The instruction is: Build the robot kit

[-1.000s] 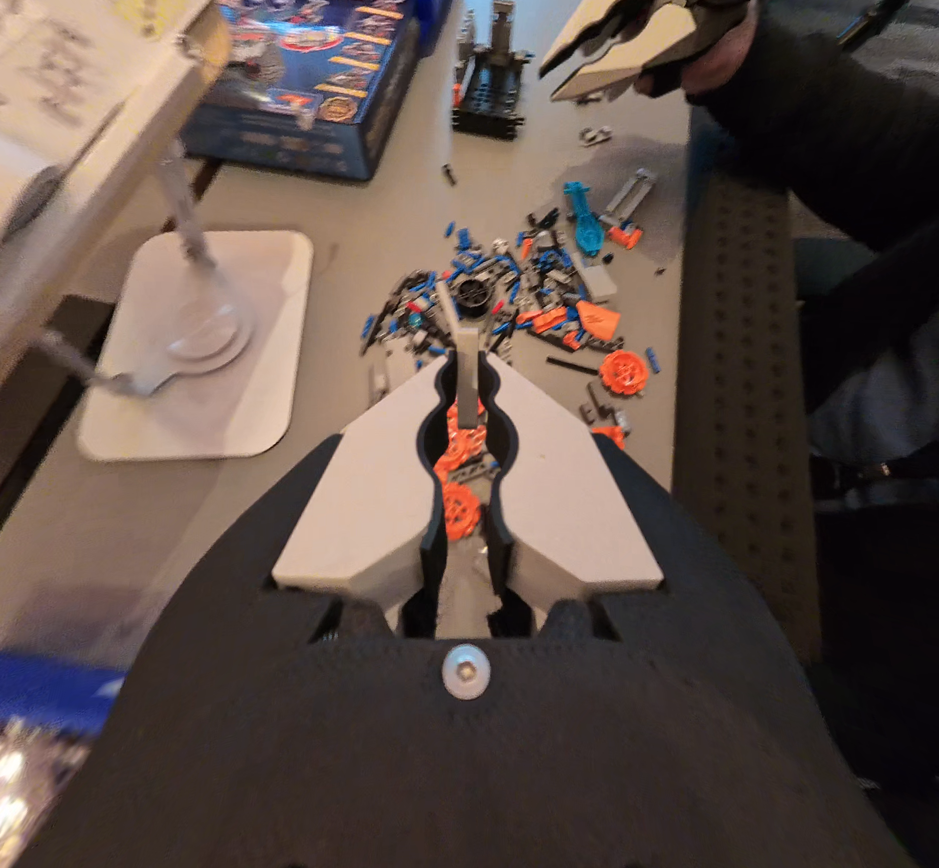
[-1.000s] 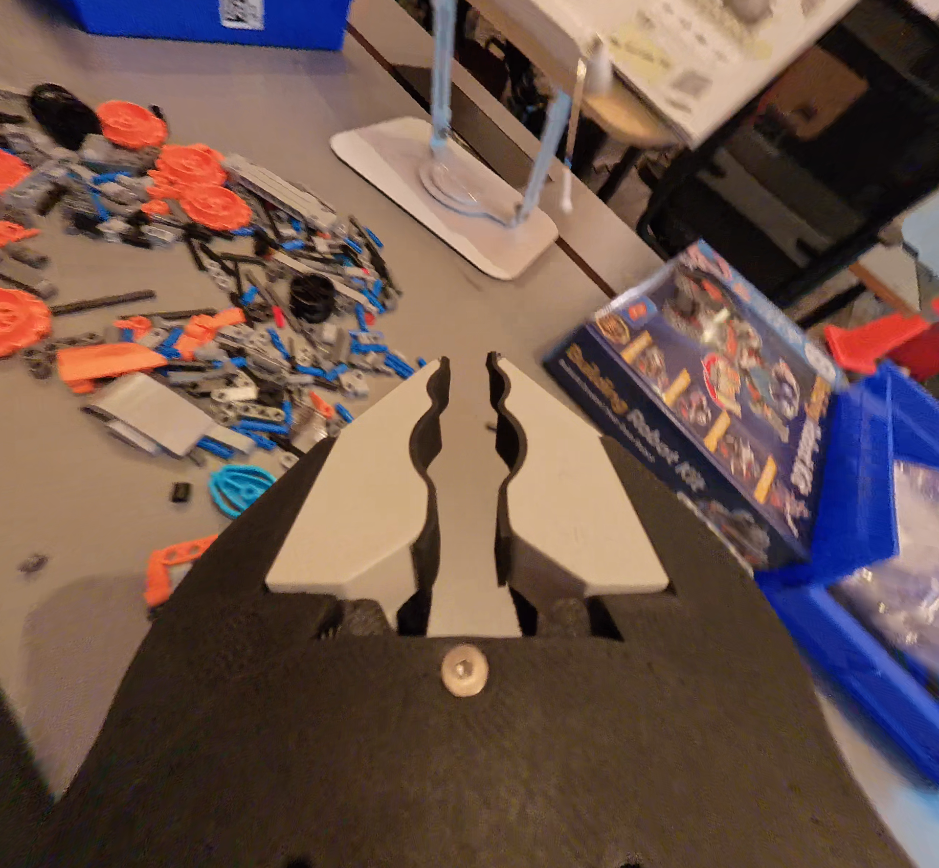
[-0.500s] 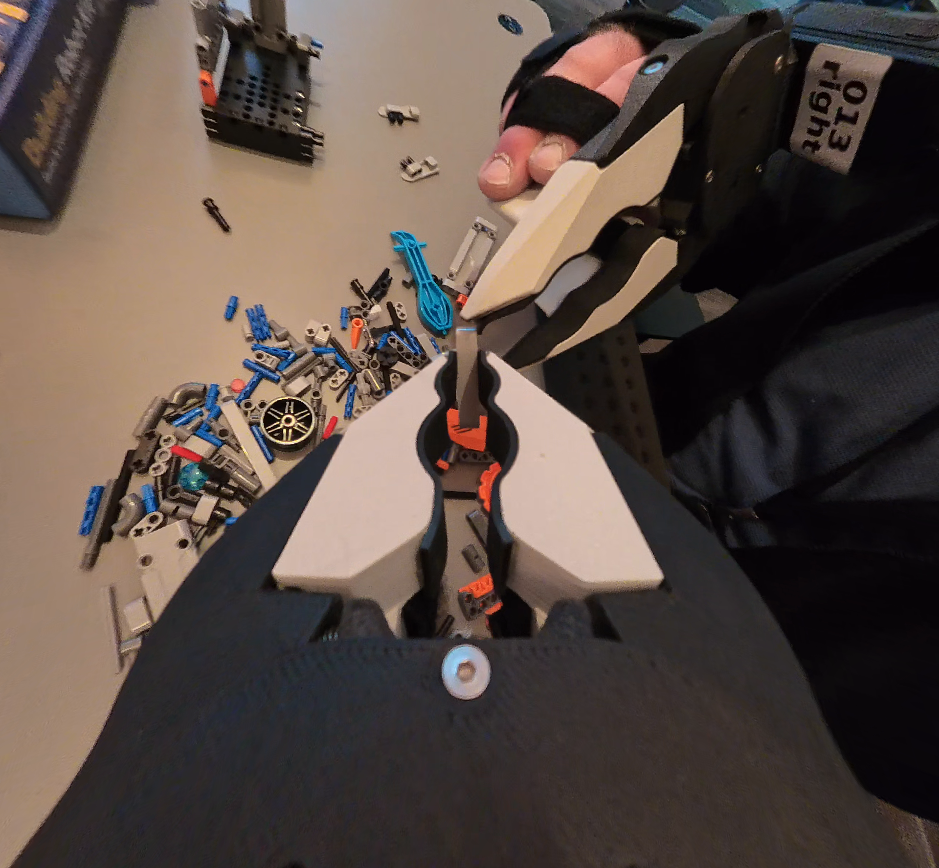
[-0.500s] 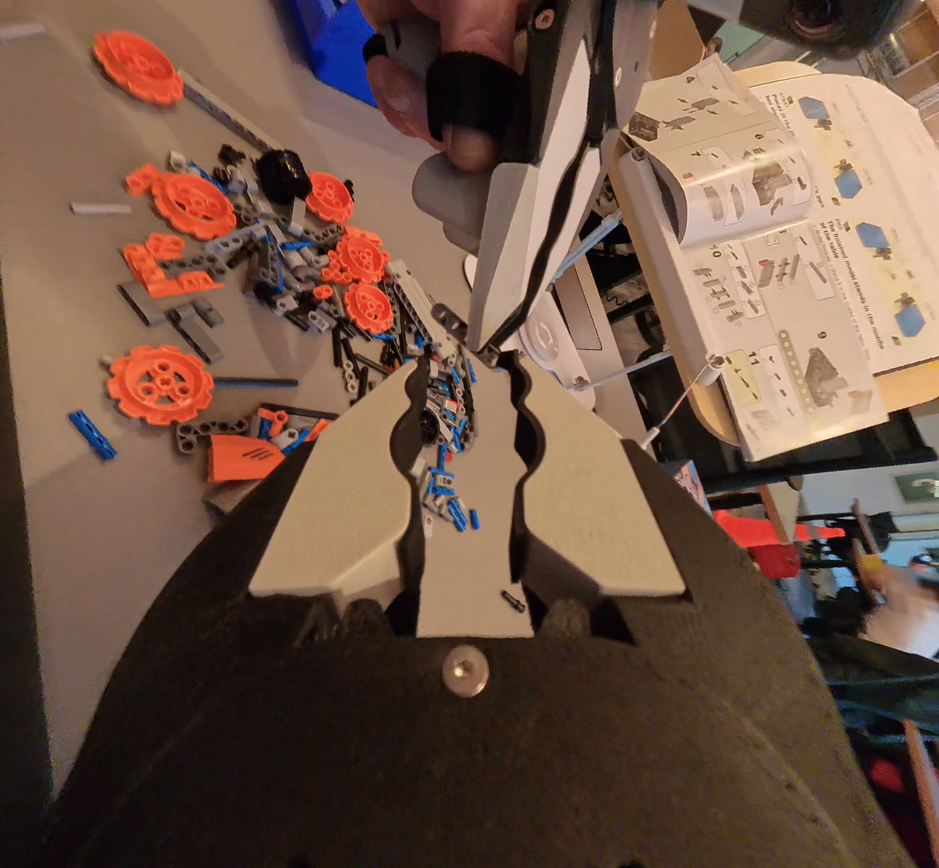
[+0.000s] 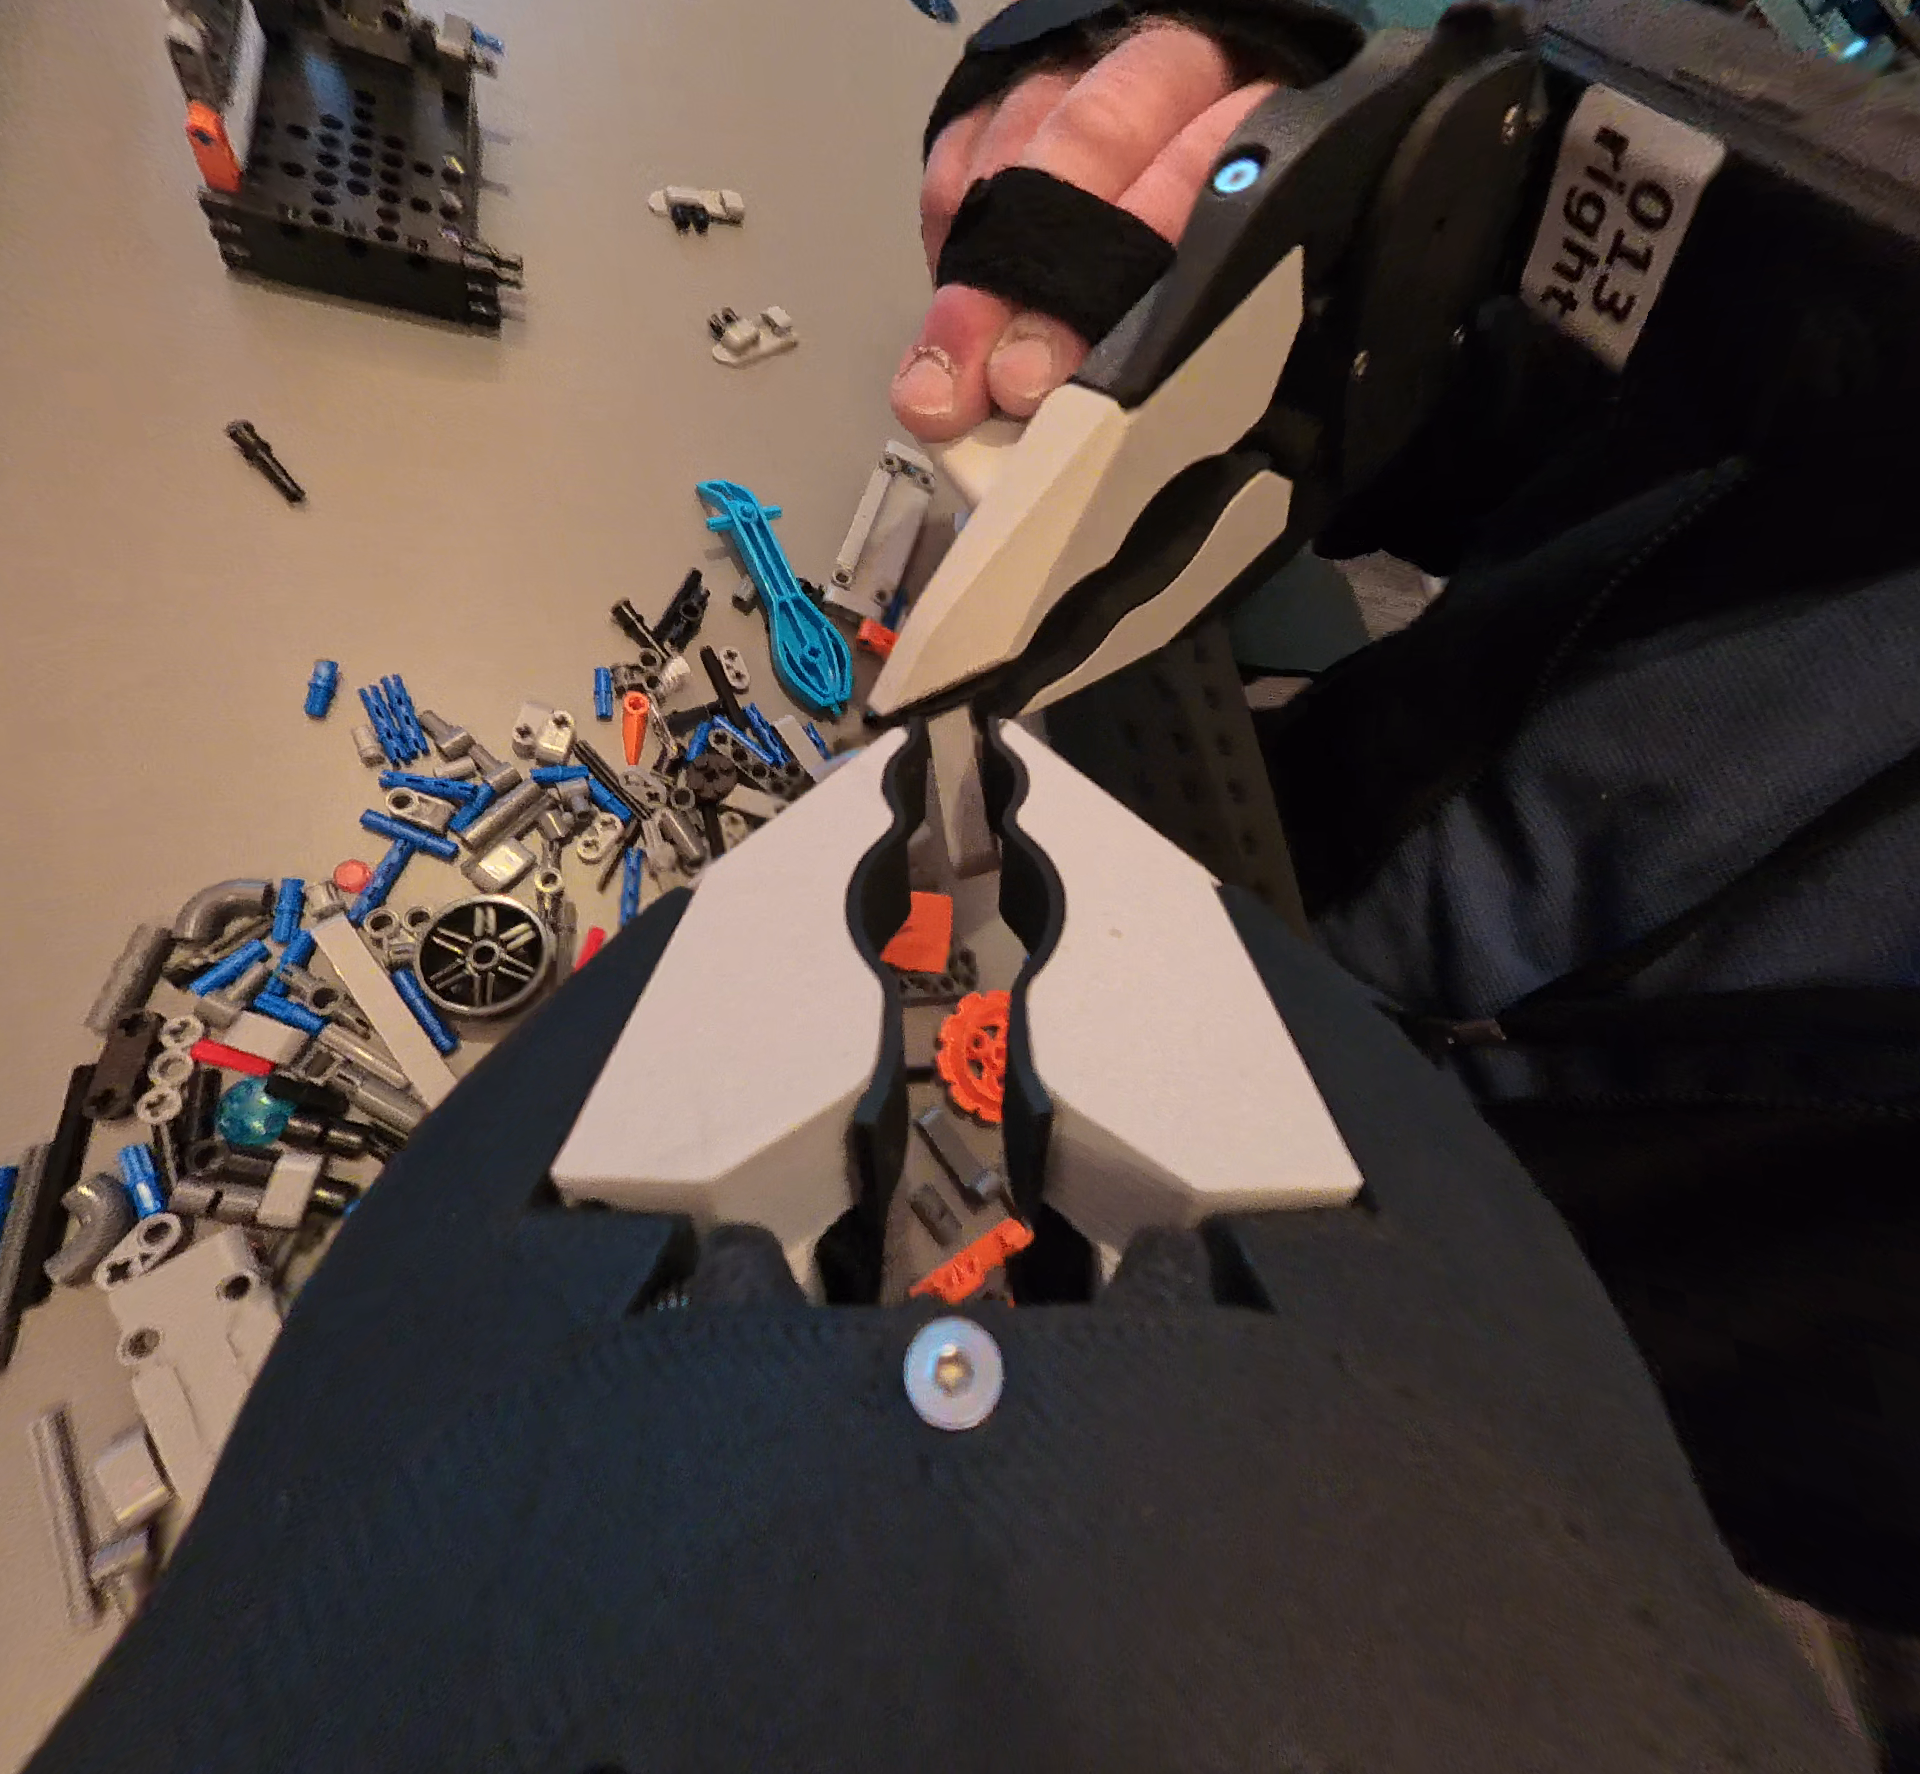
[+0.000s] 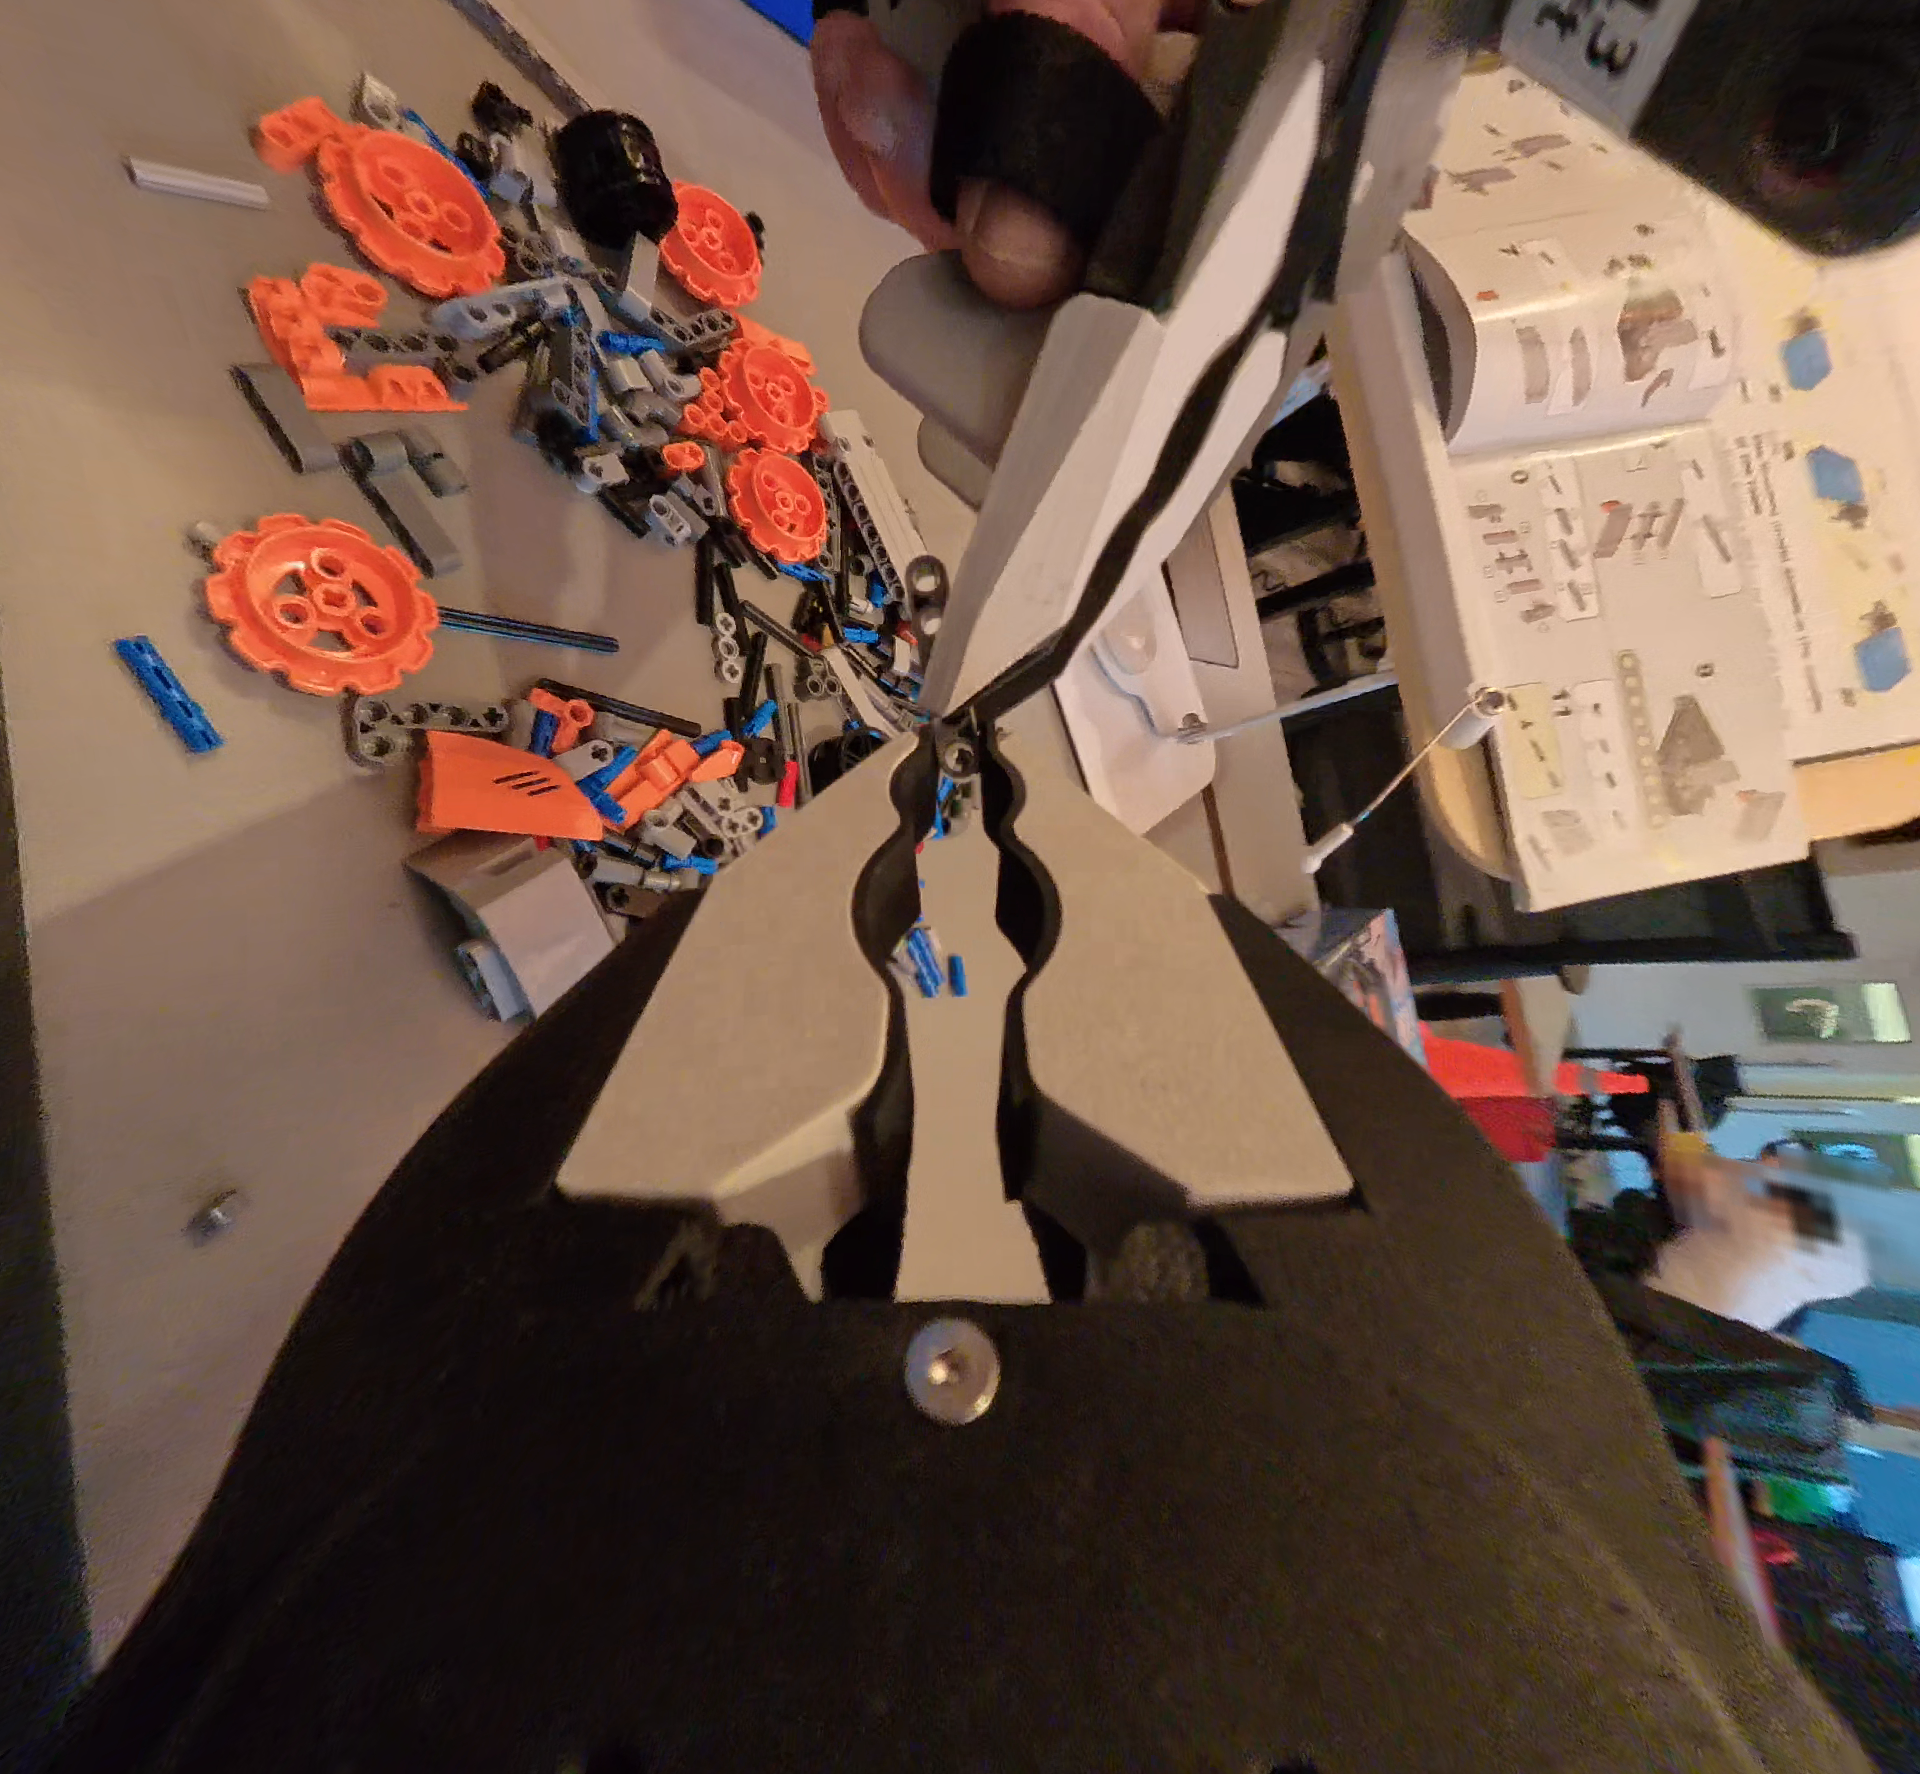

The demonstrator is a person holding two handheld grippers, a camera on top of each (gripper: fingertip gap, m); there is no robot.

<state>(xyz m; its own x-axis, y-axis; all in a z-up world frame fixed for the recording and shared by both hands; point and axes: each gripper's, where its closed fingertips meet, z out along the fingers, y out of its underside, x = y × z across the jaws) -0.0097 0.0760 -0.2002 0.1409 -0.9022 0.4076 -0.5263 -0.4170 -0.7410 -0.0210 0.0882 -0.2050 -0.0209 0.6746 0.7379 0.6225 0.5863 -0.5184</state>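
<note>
Left wrist view: the left claw point(image 5: 954, 737) is clenched on a flat grey plastic strip point(image 5: 961, 815) sticking out past its tips. The right claw point(image 5: 935, 701) comes in from the far right, tip to tip with it. There's a small dark piece point(image 6: 956, 753) between the right claw's tips, but I can't tell if it's pinched. A half-built black perforated frame point(image 5: 353, 155) sits far left on the tan surface point(image 5: 156, 581), and a heap of loose blue, grey and orange building parts point(image 5: 468, 841) is just below the claws.

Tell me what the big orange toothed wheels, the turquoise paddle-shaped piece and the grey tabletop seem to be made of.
Big orange toothed wheels: moulded plastic by the look, uniform colour, crisp holes, faint sheen. Turquoise paddle-shaped piece: probably the same kind of plastic, thin ribbed openwork, slightly glossy. Grey tabletop: smooth and matte, likely laminate, though the look leaves that open.
</note>
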